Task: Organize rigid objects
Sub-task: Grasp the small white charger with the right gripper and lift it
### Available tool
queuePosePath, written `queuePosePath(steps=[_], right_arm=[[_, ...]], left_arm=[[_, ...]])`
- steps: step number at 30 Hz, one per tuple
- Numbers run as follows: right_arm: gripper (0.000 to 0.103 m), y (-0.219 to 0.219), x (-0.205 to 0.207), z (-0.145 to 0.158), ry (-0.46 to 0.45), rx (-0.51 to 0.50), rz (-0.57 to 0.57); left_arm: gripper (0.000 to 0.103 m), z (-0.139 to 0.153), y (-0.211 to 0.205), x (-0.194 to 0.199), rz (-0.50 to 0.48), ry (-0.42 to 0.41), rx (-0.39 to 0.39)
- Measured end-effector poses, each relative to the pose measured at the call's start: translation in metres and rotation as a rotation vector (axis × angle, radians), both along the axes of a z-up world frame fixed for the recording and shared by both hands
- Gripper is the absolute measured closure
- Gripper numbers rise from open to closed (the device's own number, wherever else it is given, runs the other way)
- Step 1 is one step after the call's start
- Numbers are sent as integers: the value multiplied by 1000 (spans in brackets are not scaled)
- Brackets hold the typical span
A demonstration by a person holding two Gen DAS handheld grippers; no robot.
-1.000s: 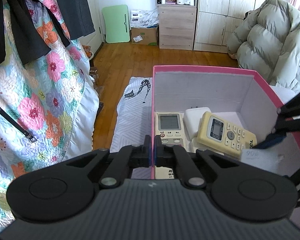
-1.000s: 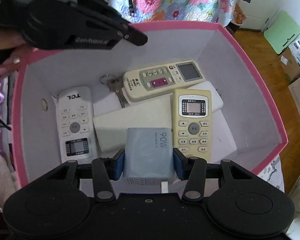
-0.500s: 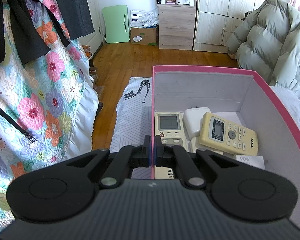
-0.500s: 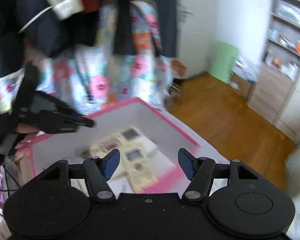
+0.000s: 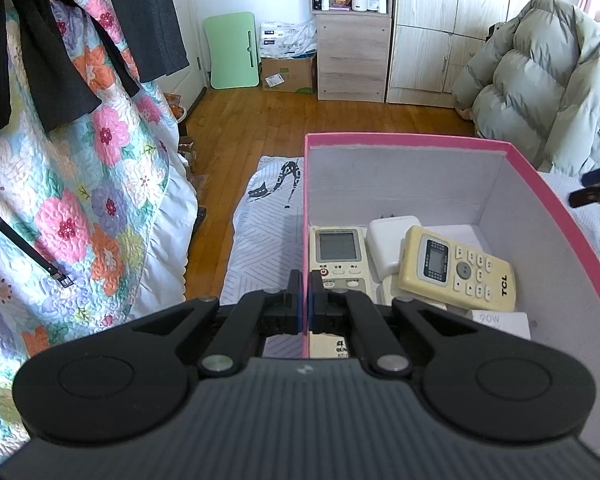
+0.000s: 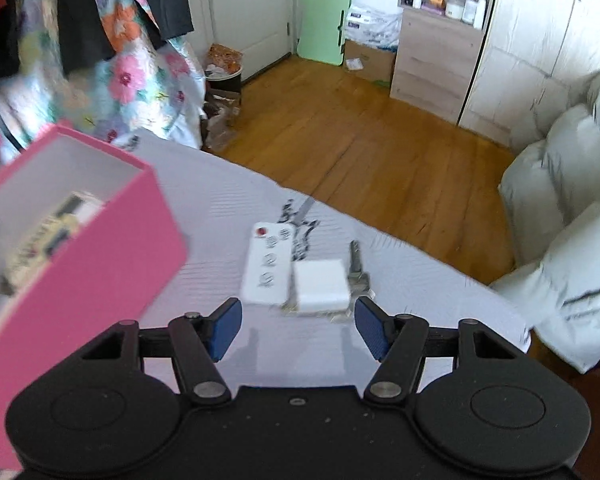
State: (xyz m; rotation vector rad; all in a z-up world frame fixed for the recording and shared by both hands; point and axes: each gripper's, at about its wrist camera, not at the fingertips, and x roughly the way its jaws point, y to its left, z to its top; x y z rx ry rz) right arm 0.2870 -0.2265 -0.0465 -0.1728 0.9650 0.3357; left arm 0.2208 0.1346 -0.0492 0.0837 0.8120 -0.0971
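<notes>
The left gripper is clamped on the near left wall of the pink box. Inside the box lie a grey remote, a white charger, a yellow remote resting tilted on top of other items, and a pale adapter marked 90W.

The right gripper is spread wide and holds nothing. Ahead of it, on the white bedcover, lie a white remote, a white block touching it, and a key just beside.
</notes>
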Motion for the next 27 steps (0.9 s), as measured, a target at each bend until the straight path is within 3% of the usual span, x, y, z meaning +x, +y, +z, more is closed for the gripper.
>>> queuePosePath(steps=[3,8,13,21,27], right_arm=[[38,-1,23,-21,-7,-14,-7],[39,-11,50,-49,15,57,-57],[41,-4,42,-58,-45,22,-43],[41,-1,-4,-31,-138,89,-44],[41,13,-46,21,-223,179,27]], left_arm=[[102,0,-2,-1,-2,-1,7],[102,0,-2,-2,-1,0,5],[101,0,-1,-1,-1,5,4],[101,0,2,1,0,11,0],[101,0,2,1,-1,11,-1]])
